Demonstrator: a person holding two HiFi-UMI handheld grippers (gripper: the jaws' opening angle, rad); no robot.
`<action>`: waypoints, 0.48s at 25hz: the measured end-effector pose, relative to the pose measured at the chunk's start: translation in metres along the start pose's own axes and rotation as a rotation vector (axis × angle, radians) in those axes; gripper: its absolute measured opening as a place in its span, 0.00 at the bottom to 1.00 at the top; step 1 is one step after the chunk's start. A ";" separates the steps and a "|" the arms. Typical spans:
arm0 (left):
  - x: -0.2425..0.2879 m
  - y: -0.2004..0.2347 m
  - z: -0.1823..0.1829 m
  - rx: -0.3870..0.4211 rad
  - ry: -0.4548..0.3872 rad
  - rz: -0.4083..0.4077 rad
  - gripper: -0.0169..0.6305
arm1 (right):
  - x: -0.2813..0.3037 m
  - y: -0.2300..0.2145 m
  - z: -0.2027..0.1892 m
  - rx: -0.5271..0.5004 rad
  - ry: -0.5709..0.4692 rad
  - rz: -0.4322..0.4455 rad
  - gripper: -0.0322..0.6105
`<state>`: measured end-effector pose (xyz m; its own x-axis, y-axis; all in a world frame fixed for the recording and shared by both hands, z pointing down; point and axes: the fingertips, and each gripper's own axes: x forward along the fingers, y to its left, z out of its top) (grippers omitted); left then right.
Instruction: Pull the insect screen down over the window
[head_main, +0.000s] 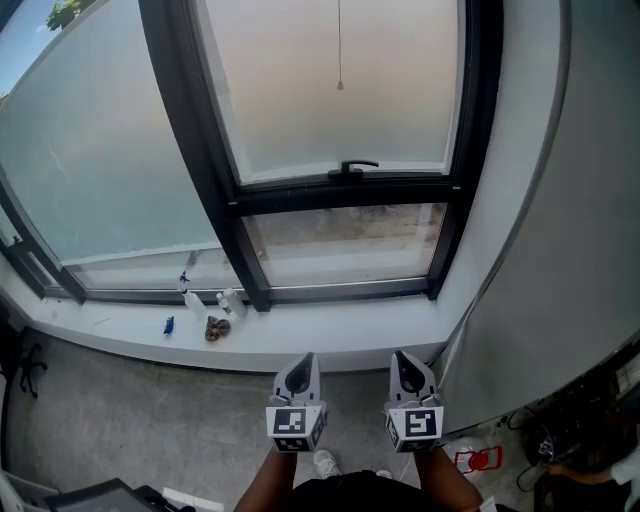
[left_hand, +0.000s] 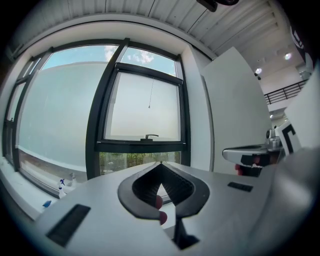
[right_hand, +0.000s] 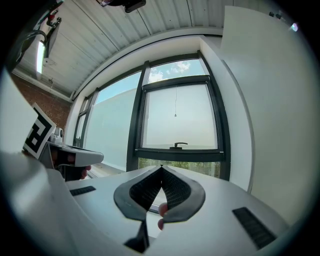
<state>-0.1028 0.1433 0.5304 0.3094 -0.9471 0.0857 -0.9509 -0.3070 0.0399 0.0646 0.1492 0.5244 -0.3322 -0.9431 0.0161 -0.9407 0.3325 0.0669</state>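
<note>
A black-framed window (head_main: 345, 190) faces me, its upper pane covered by a pale translucent screen (head_main: 340, 110) with a thin pull cord (head_main: 340, 60) hanging down its middle. A black handle (head_main: 358, 166) sits on the crossbar; the same handle (left_hand: 150, 136) (right_hand: 179, 145) appears in both gripper views. My left gripper (head_main: 302, 370) and right gripper (head_main: 405, 368) are side by side below the sill, well short of the window. Each has its jaws shut with nothing between them, as the left gripper (left_hand: 161, 163) and right gripper (right_hand: 161, 167) views confirm.
On the white sill (head_main: 300, 335) stand two spray bottles (head_main: 192, 296) (head_main: 230, 302), a small blue item (head_main: 168, 324) and a brown lump (head_main: 216, 328). A white wall (head_main: 560, 230) rises on the right. Cables and a red object (head_main: 478, 460) lie on the grey floor.
</note>
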 end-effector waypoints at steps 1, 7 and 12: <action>0.003 0.001 0.002 -0.009 0.001 -0.003 0.03 | 0.003 0.001 0.000 -0.001 0.001 -0.003 0.05; 0.018 0.025 -0.003 0.036 -0.006 -0.047 0.03 | 0.026 0.013 0.002 -0.013 0.000 -0.028 0.05; 0.028 0.039 0.002 -0.005 -0.004 -0.083 0.03 | 0.043 0.022 0.003 -0.011 -0.003 -0.059 0.05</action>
<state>-0.1313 0.1044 0.5328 0.3869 -0.9188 0.0777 -0.9220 -0.3839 0.0513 0.0296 0.1162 0.5234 -0.2766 -0.9609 0.0091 -0.9578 0.2765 0.0782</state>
